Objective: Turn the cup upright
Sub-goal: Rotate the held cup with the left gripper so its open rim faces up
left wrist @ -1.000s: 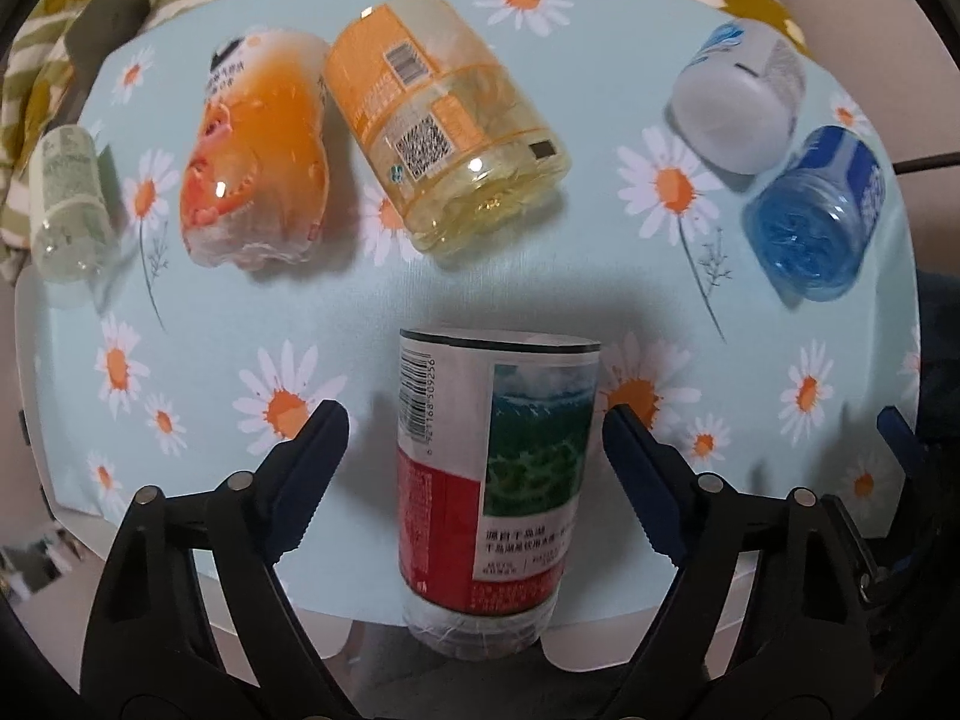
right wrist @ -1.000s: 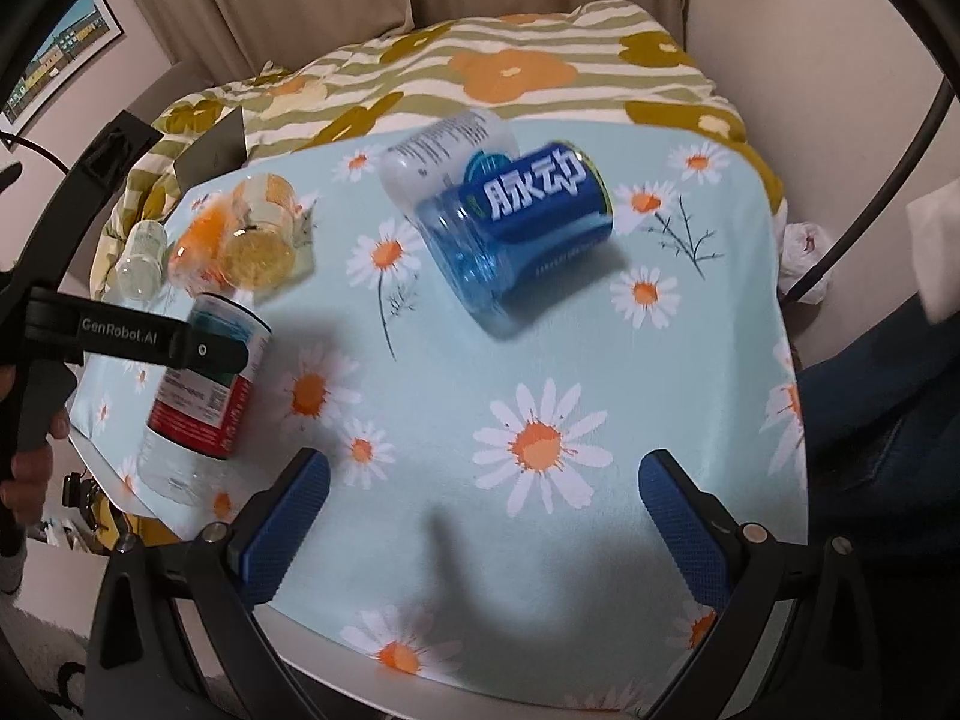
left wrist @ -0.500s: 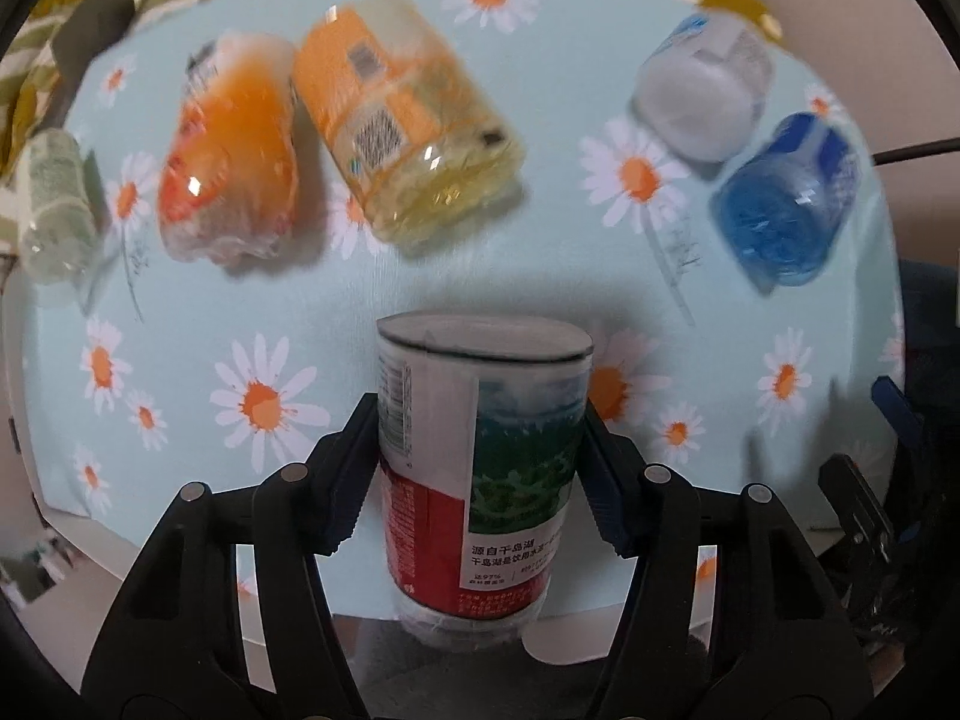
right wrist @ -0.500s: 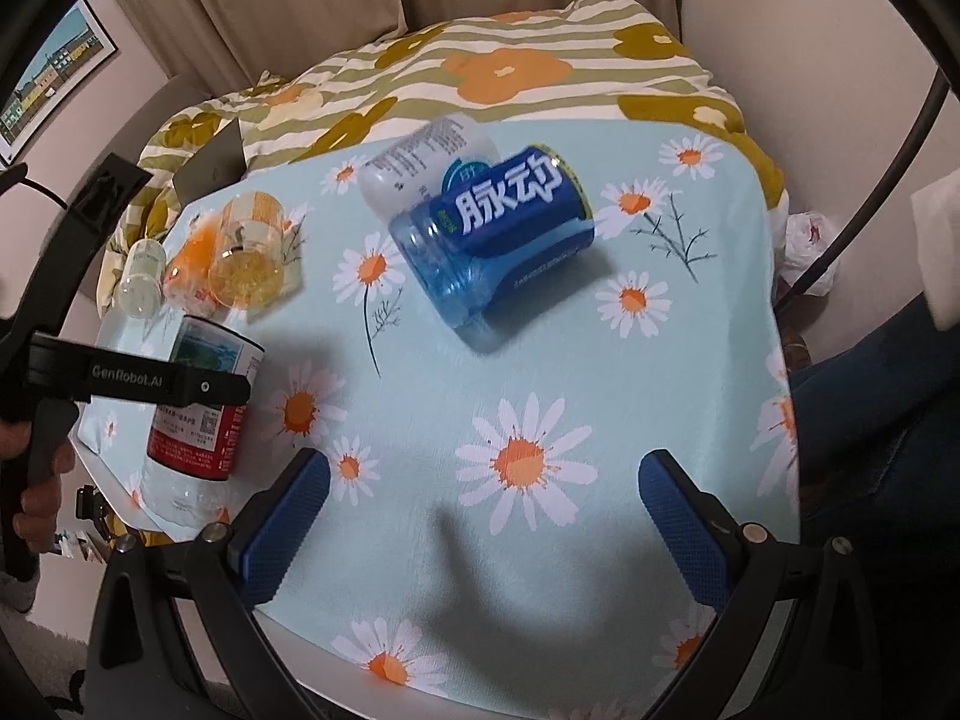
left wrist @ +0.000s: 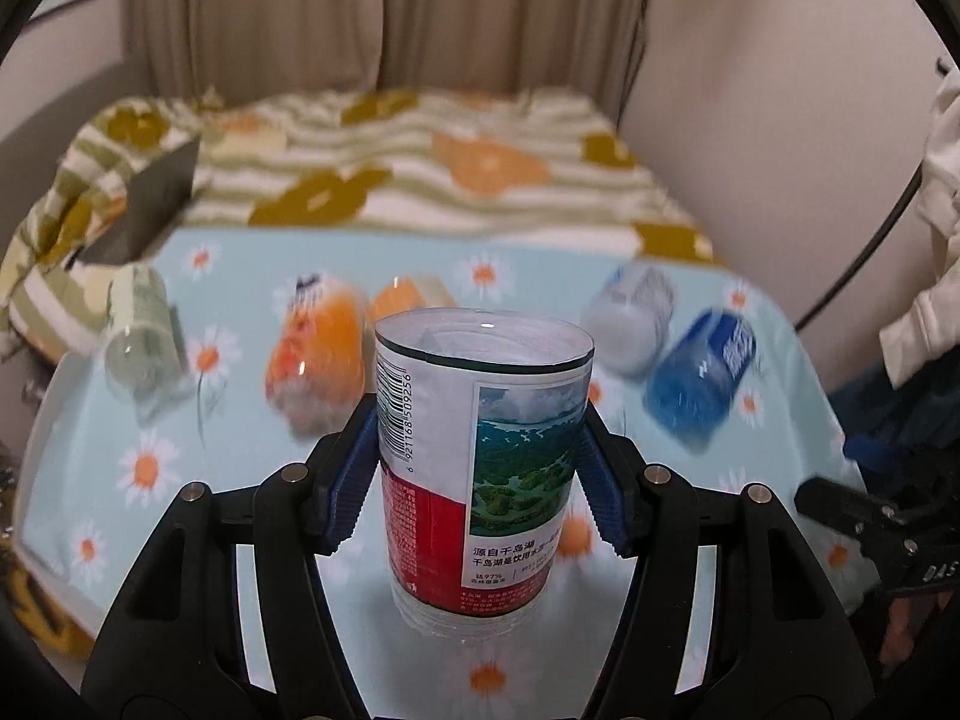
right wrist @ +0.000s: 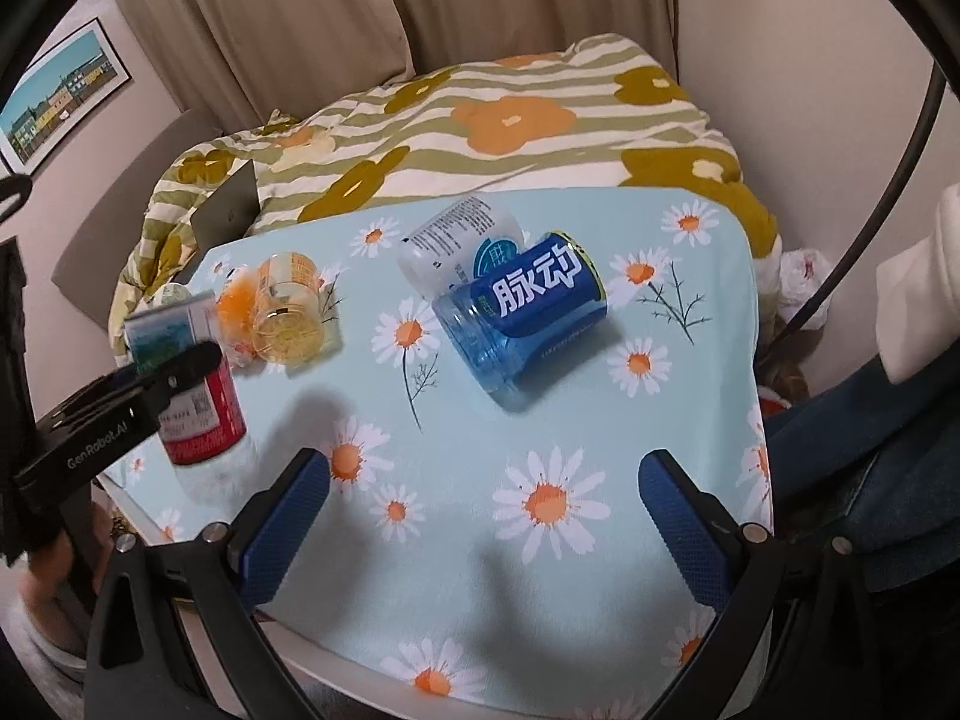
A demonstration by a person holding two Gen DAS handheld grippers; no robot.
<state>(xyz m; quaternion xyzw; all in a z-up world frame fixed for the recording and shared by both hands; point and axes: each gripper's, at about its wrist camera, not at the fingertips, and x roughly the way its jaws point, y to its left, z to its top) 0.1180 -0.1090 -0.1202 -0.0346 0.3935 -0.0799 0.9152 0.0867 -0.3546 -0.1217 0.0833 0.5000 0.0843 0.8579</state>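
A clear plastic cup with a red, white and green label (left wrist: 480, 468) stands nearly upright, open rim up, between the blue pads of my left gripper (left wrist: 477, 468), which is shut on it. In the right wrist view the same cup (right wrist: 186, 378) is held at the table's left edge, tilted slightly, its base at or just above the cloth. My right gripper (right wrist: 480, 516) is open and empty above the near middle of the table.
Other cups lie on their sides on the daisy tablecloth (right wrist: 540, 420): a blue one (right wrist: 522, 318), a white one (right wrist: 456, 240), a yellow one (right wrist: 288, 318), an orange one (left wrist: 318, 354) and a pale green one (left wrist: 144, 330). A bed with a striped quilt (right wrist: 480, 120) lies behind.
My left gripper closed on the lying red-label cup, then lifted and turned it to nearly upright. The right gripper drifted slightly and stayed open.
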